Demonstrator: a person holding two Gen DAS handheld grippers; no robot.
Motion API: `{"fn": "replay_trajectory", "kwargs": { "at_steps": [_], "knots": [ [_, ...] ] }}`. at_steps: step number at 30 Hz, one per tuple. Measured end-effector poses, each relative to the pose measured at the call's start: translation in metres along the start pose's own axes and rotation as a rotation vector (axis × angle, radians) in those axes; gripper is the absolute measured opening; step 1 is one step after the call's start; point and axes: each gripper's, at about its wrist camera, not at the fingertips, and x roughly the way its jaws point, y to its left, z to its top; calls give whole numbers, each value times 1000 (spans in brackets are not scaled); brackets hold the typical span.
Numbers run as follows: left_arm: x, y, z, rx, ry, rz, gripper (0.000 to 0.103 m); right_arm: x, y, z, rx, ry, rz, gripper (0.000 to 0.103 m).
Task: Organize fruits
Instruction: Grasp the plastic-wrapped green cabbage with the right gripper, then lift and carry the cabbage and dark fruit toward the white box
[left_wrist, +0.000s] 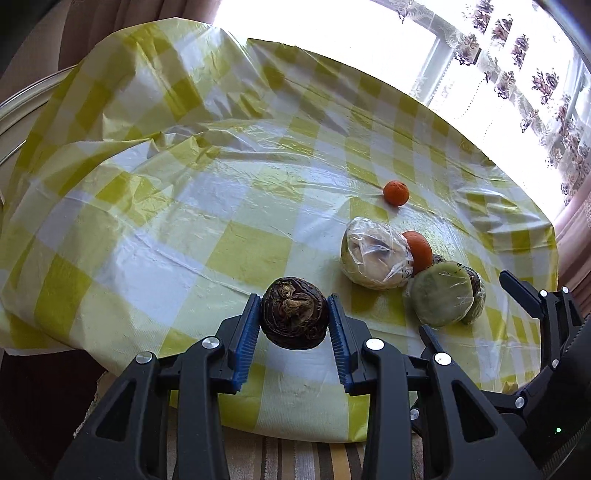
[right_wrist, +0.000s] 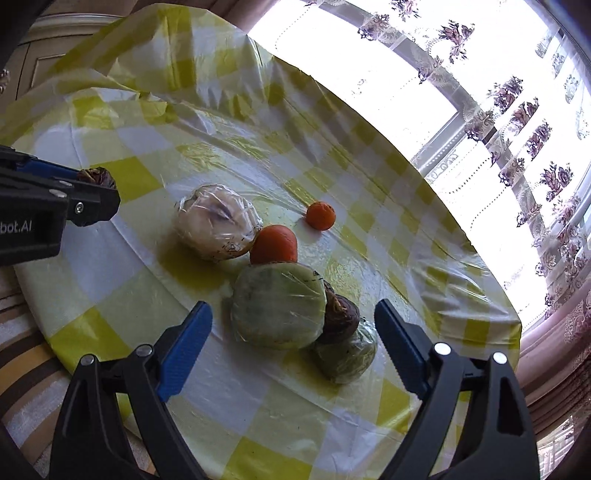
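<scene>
Holding a dark wrinkled fruit in the left gripper, above the table's near edge.
Left jaws closed on it; right gripper wide open, empty, nearest the cluster, green wrapped fruit straight ahead between its jaws. Count: two oranges, three wrapped fruits, two dark ones, on the checked tablecloth.

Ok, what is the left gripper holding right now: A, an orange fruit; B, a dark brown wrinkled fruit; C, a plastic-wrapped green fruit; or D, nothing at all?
B: the left gripper has its blue fingers clamped on either side of the dark brown wrinkled fruit, lifted above the checked tablecloth.
</scene>
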Motion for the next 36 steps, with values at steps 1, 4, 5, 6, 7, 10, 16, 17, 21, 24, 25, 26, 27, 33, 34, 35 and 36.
{"fn": "replay_trajectory", "kwargs": {
  "at_steps": [1, 4, 5, 6, 7, 10, 16, 17, 21, 24, 25, 26, 27, 33, 34, 35, 36],
  "knots": [
    [1, 2, 0, -7, 3, -3, 33, 3, 2, 1, -9, 5, 4, 86],
    [3, 4, 0, -15, 8, -9, 33, 10, 8, 6, -34, 13, 5, 84],
    [3, 5, 0, -15, 9, -12, 33, 13, 11, 7, -43, 18, 6, 82],
    [4, 5, 0, -15, 10, -14, 33, 16, 13, 7, -52, 24, 6, 79],
    [4, 5, 0, -16, 11, -16, 33, 20, 15, 7, -58, 33, 6, 76],
    [5, 6, 0, -19, 14, -21, 33, 26, 12, 8, -41, 50, 17, 72],
    [7, 6, 0, -17, 18, -26, 33, 31, 4, 5, 9, 68, 55, 61],
    [6, 6, 0, -14, 17, -26, 33, 30, 3, 4, 11, 65, 62, 61],
    [2, 2, -1, 5, 8, -25, 33, 18, -5, 2, 49, 36, 77, 61],
    [-1, -2, -1, 22, 4, -25, 33, 11, -17, -1, 104, 33, 102, 61],
    [-3, -4, -1, 31, 4, -25, 33, 9, -21, -3, 122, 35, 110, 61],
    [-4, -6, 0, 40, 4, -27, 33, 6, -24, -5, 139, 37, 115, 61],
    [-5, -8, -1, 49, 2, -25, 33, 4, -27, -7, 152, 38, 120, 61],
    [-16, -22, -3, 101, -4, -20, 33, -13, -41, -21, 209, 39, 132, 61],
    [-18, -24, -4, 109, -5, -20, 33, -16, -44, -23, 220, 39, 135, 61],
    [-21, -26, -4, 115, -6, -18, 33, -19, -46, -26, 230, 40, 139, 61],
    [-23, -29, -5, 122, -8, -18, 33, -22, -49, -29, 239, 40, 140, 61]
  ]
}}
